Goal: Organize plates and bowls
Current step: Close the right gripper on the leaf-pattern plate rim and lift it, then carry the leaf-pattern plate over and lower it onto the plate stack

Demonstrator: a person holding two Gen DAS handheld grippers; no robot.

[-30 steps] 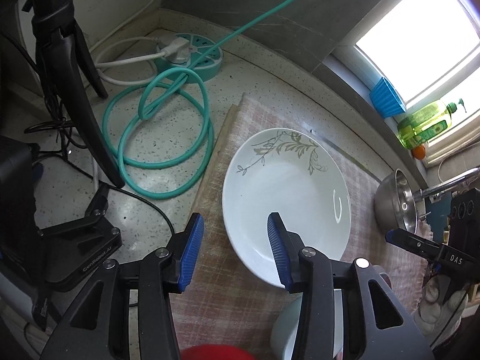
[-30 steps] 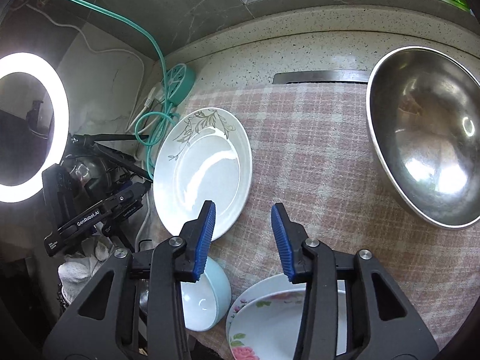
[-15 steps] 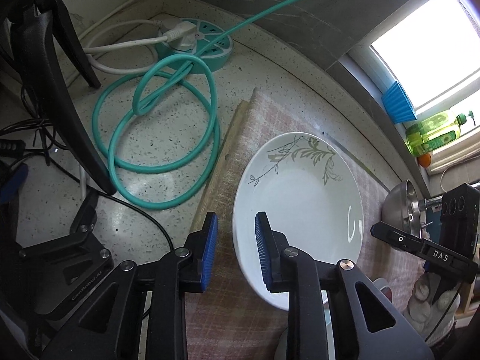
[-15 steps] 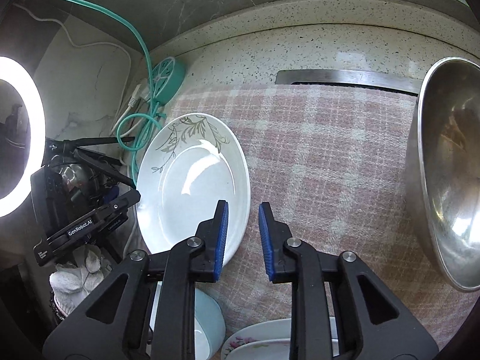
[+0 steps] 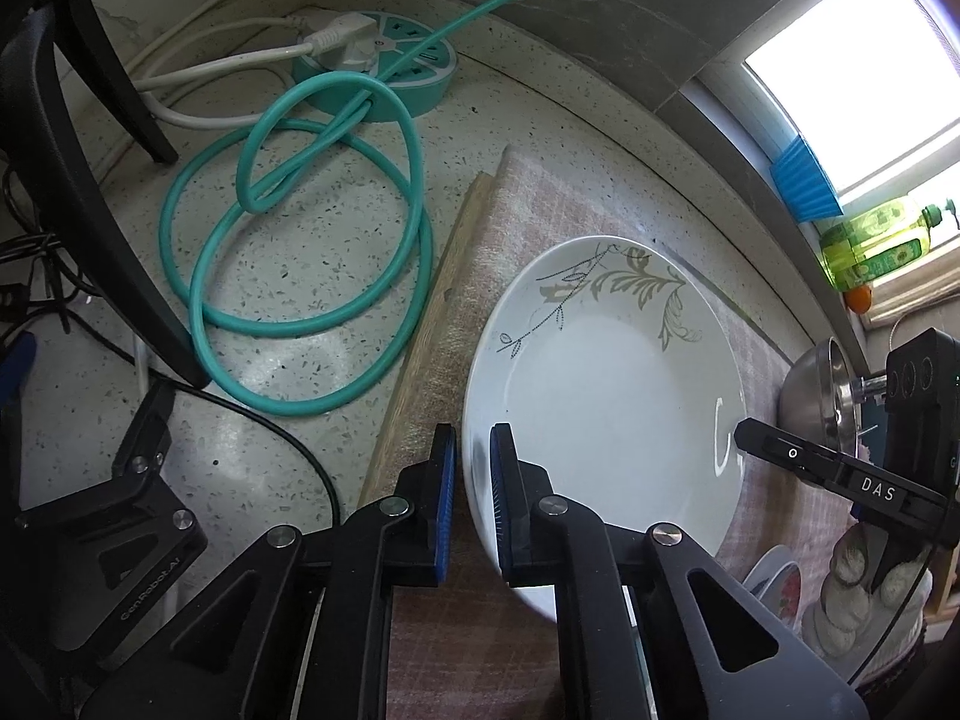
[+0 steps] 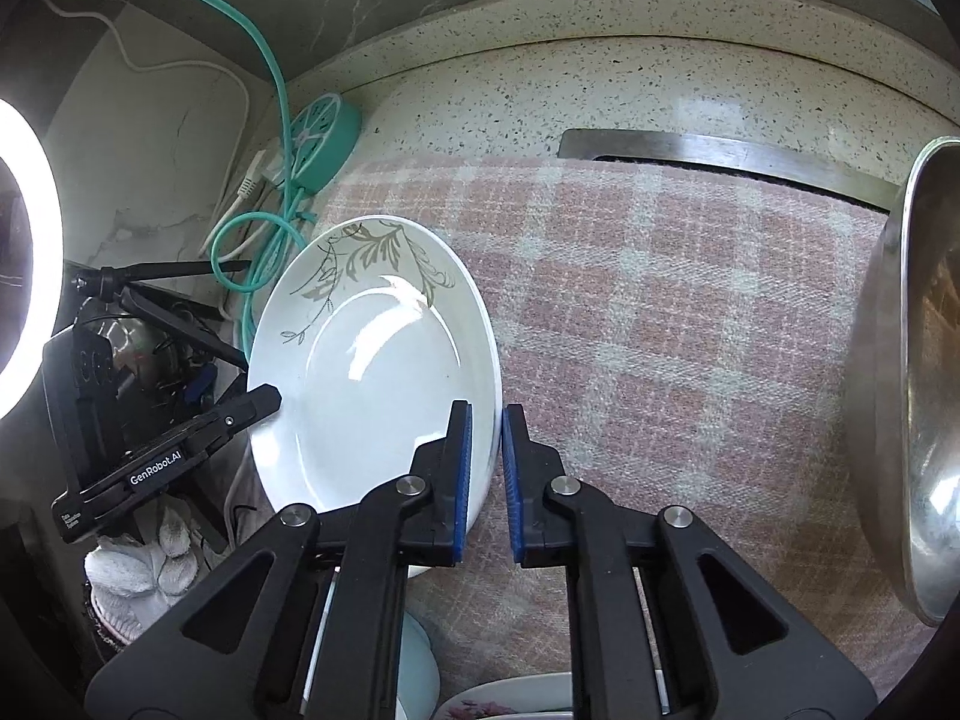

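Left wrist view: both tools, left tool (image 5: 474,480) and right tool (image 6: 485,468), having just been closing, are pinching opposite rims of the leaf-patterned plate (image 5: 606,396); lifting evenly keeps it level.

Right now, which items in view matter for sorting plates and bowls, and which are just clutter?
Job:
leaf-pattern plate, rim clamped by left gripper and right gripper
steel bowl
floral plate

Clutter:
teal cable
power strip
soap bottle
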